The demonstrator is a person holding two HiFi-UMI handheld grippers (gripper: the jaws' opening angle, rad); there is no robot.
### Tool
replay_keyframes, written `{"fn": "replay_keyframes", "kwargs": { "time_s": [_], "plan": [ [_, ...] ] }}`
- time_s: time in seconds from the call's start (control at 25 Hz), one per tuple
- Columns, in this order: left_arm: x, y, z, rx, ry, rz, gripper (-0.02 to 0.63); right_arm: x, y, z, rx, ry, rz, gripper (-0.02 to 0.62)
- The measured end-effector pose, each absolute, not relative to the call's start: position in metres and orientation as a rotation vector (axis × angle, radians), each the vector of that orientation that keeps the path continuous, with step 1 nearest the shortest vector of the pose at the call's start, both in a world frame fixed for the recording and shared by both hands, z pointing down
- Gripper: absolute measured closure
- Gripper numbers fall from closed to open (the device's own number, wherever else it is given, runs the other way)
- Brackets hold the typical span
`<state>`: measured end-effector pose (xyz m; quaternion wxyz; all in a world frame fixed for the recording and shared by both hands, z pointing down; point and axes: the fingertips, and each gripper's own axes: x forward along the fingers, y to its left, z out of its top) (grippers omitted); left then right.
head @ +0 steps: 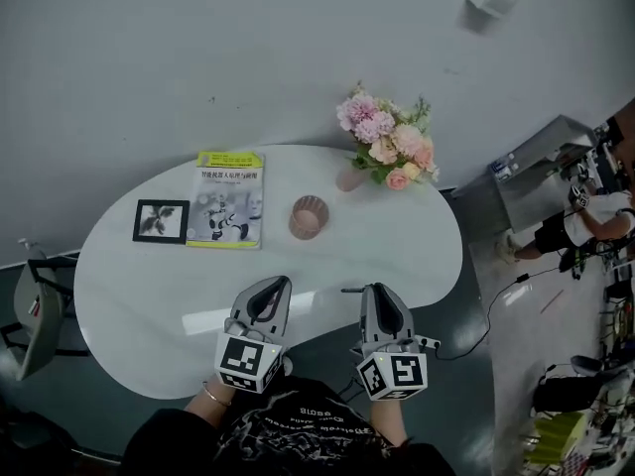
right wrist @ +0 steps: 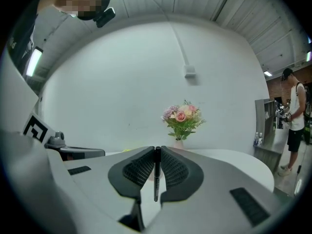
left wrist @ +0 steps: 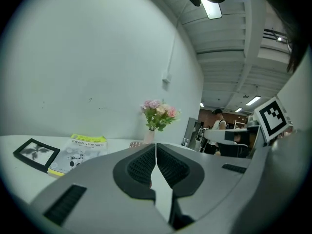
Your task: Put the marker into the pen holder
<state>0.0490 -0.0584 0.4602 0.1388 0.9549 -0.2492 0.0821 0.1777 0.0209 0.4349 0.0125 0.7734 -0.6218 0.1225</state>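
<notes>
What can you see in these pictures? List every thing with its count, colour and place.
table: one, white, middle of the head view.
book: one, yellow-green top band, flat on the table.
picture frame: one, black, flat, left of the book.
pen holder: one, pink, upright, right of the book.
flowers: one bunch, pink and cream, in a pink vase, table's far edge.
chair: one, grey, left of the table.
bystander: one, white top, far right.
marker: one, black, clamped in the right gripper.
left gripper: one, grey, shut, empty.
right gripper: one, grey, shut on the marker.
</notes>
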Motion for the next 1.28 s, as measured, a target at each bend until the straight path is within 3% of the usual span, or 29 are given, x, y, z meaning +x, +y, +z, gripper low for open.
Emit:
{"fn": "replay_keyframes", "kwargs": {
  "time_s": [1.28],
  "plan": [
    [0.058, -0.123, 0.471, 2.519, -1.177, 0.244, 0.580, 0.207, -0.123, 0.382, 2.003, -2.420, 0.231, 0.531]
  ]
}}
